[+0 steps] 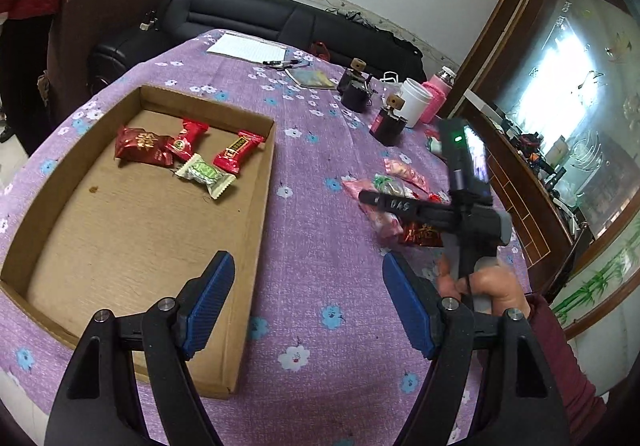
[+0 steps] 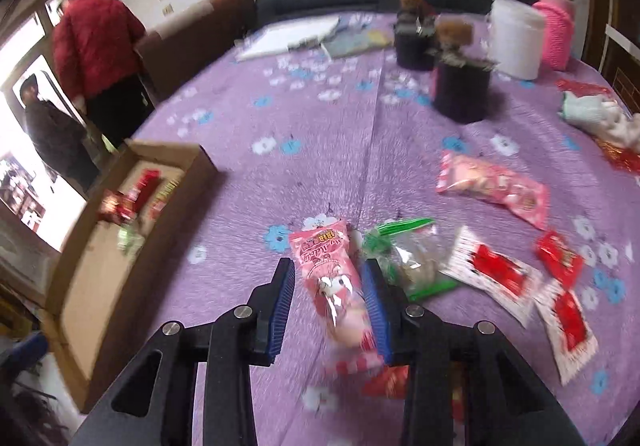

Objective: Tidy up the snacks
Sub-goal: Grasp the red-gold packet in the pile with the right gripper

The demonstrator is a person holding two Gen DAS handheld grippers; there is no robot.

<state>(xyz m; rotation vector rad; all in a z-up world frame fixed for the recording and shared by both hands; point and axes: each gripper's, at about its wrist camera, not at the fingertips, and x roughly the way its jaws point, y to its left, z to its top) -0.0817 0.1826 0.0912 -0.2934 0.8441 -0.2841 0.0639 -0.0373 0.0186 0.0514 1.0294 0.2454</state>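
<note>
A purple flower-print cloth covers the tabletop, and everything lies on it. The largest thing on it is a shallow cardboard tray at the left. In its far part lie three red-wrapped snacks and one pale green-and-white wrapped snack, close together, some touching.

On the far right side of the tabletop stand a white jar and a pink knitted bottle cover just beside it, with two dark round containers nearer. A sheet of white paper lies at the far edge.

To the right of the tray, well apart from it, loose snacks are spread on the cloth: a pink packet, a clear packet with green ends, and red-and-white sachets at the near right.

The right gripper points down at this group. A pink cartoon-print snack packet lies lengthwise between its blue pads; the jaws are narrow, the right pad against the packet's edge, while a strip of cloth shows between the left pad and the packet. The view is blurred, so I cannot tell whether the packet is gripped.

The left gripper hangs over the near right wall of the tray, jaws wide and with nothing held, one pad over the tray and the other over the cloth.
</note>
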